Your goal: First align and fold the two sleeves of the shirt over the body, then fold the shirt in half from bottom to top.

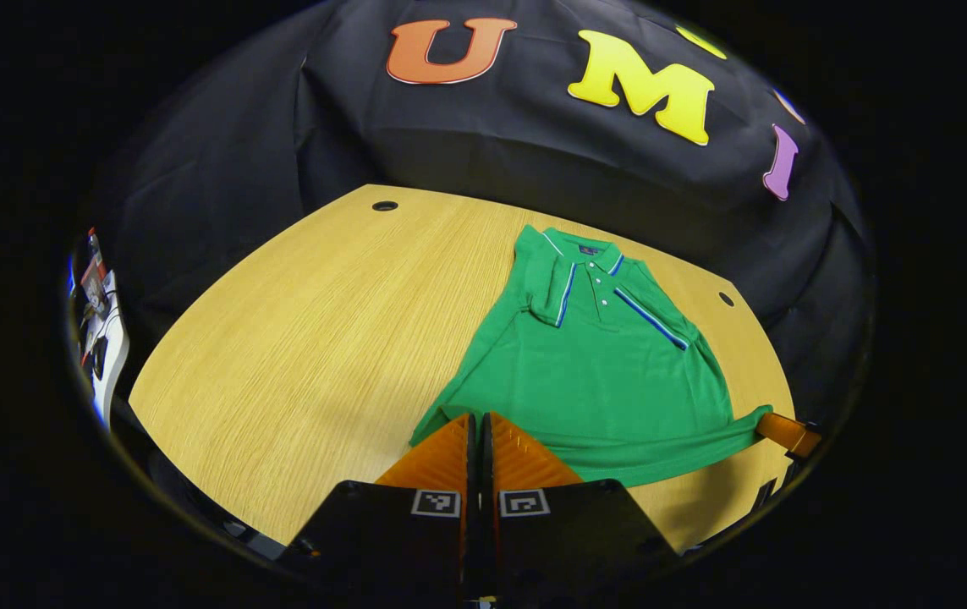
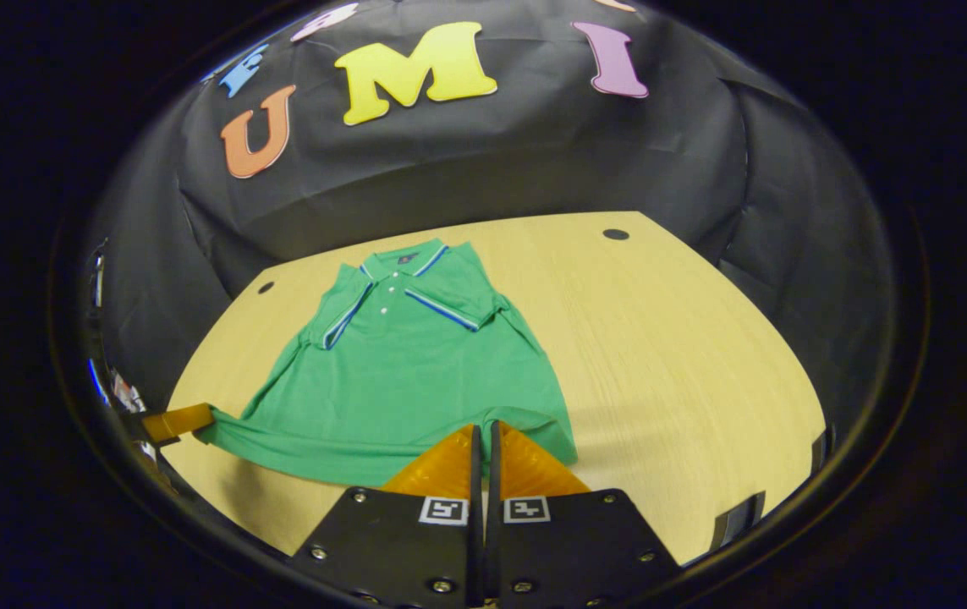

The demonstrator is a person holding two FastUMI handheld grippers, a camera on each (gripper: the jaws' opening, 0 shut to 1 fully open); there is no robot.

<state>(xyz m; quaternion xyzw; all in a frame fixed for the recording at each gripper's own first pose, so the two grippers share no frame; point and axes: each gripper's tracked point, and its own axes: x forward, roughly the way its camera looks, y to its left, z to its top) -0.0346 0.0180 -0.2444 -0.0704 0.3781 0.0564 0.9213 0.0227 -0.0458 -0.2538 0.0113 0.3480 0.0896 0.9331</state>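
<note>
Looking along the left gripper view first, we see our left tongs (image 1: 480, 420) pressed together on the near left corner of the hem of the one green shirt (image 1: 597, 372), which lies flat on the wooden counter (image 1: 305, 338) with its collar away from us. Both sleeves, two in all, are already folded over the body. At the far right of this view the other tongs hold the opposite hem corner, lifted a little off the counter. We judge the risk here to be an uneven lift: if one corner rises faster, the hem skews and the folded sleeves may slide open.

In the right gripper view, our right tongs (image 2: 484, 431) are closed on the near right hem corner of the same shirt (image 2: 398, 381), and the left tongs pinch the far left corner. The counter (image 2: 686, 355) shows two small round holes. Here we judge that a thin pinch of fabric could slip free midway, dropping one side and leaving a crooked fold.
</note>
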